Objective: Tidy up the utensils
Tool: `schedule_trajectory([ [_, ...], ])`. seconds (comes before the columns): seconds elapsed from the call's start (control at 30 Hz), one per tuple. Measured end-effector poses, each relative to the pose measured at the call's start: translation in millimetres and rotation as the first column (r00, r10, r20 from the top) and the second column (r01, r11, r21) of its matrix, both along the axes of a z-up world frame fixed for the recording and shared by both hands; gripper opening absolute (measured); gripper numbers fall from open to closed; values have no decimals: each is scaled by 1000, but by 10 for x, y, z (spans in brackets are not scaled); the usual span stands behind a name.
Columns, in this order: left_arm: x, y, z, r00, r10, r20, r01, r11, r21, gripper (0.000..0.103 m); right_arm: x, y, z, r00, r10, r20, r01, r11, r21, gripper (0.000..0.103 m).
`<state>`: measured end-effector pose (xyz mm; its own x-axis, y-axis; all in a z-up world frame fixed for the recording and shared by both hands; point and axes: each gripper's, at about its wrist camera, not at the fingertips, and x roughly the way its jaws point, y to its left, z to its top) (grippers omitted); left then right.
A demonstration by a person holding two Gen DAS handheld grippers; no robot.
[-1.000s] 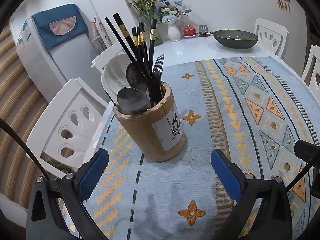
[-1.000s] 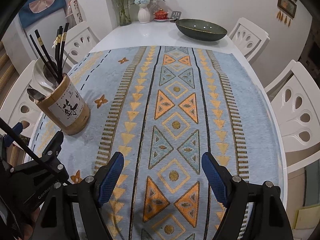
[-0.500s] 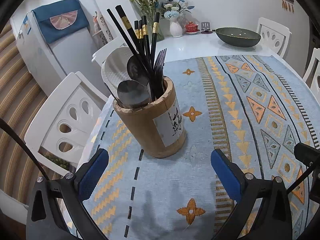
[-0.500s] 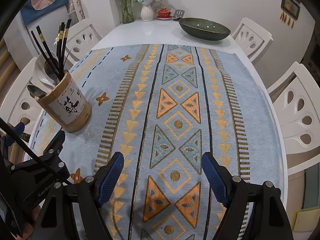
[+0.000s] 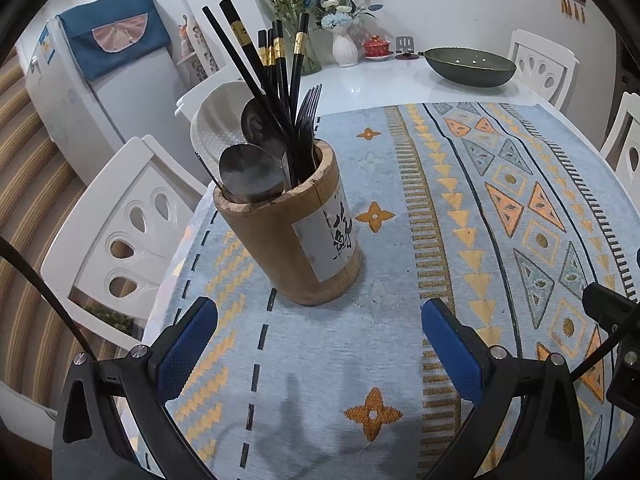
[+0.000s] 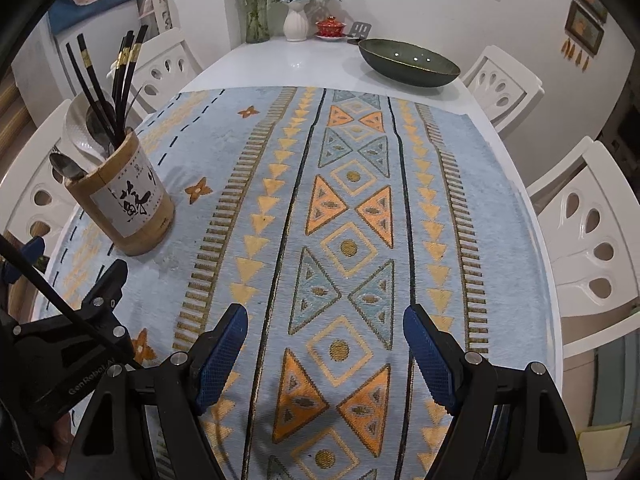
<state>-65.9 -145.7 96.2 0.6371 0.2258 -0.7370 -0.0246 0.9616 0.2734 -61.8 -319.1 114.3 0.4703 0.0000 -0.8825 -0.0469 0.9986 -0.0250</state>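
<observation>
A white counter (image 6: 296,66) in a dining room carries a pale blue runner (image 5: 400,240) woven with orange and teal triangles, diamonds and small four-point stars. White chairs with teardrop cut-outs ring the counter.

The bamboo utensil holder (image 5: 288,240) stands upright on the runner, near its edge. It is the landmark: the left tongs (image 5: 320,344) hang just in front of it, spread wide with nothing between the blue pads, the holder lying ahead of the gap and apart from both fingers. The right tongs (image 6: 324,344) are well off to the holder's right, over the central triangle band, likewise released and empty.

A white paper label (image 5: 328,236) on the holder bears black brush calligraphy that cannot be read. The left tongs' black frame, seen from the right wrist view, is printed with white letters reading roughly "GenRobot.AI".

Inside the holder: six black chopsticks (image 5: 280,68) with gold bands, two dark metal spoons (image 5: 248,176), dark forks (image 5: 310,120) whose number I cannot tell, and one white rice paddle (image 5: 218,120).

Beyond the holder, at the counter's far end, sit one dark green bowl (image 6: 408,62), one white vase (image 6: 296,24) of flowers and a red lidded cup (image 6: 330,27).
</observation>
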Motion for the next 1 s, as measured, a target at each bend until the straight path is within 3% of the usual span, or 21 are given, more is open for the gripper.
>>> schedule_trajectory([
  [0.2, -17, 20, -8, 1000, 8, -2, -8, 1000, -2, 102, -11, 44, -8, 1000, 15, -6, -14, 1000, 2, 78],
  [0.43, -17, 106, -20, 999, 39, -2, -39, 999, -10, 102, 56, 99, -81, 998, 2, -63, 3, 996, 84, 78],
  [1.0, -101, 419, -126, 991, 126, -37, -126, 992, 6, 102, 131, 315, -258, 993, 28, -119, -17, 996, 92, 78],
])
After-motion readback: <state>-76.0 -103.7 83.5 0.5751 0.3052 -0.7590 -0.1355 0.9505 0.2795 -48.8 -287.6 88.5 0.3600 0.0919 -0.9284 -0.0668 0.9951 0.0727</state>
